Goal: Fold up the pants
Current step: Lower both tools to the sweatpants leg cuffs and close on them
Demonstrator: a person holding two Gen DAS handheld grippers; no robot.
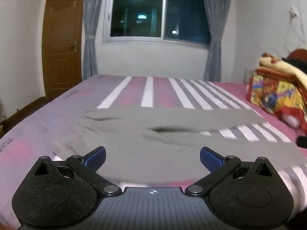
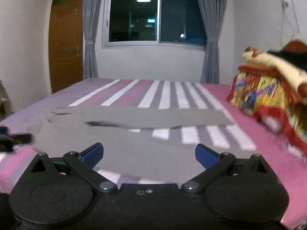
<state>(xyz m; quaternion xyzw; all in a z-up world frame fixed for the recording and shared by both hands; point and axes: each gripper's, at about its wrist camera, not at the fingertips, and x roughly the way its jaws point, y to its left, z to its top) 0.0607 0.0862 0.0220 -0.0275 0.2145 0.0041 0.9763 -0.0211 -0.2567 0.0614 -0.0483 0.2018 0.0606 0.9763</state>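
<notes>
Grey fabric pants (image 1: pixel 153 134) lay flat on the striped bed (image 1: pixel 38 126); both hand-held grippers (image 1: pixel 152 159) (image 2: pixel 149 154) hovered, jaws apart, best pinching matching edges evenly.

Striped bed (image 1: pixel 57 118), colourful blanket (image 1: pixel 276 94), window (image 1: pixel 159 15).

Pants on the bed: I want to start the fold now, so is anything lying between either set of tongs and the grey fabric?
Nothing visible blocks them. The left tongs and right tongs are both open directly over the grey pants, spread flat on the striped bedsheet. The colourful blanket pile sits off to the right, clear of the pants.
</notes>
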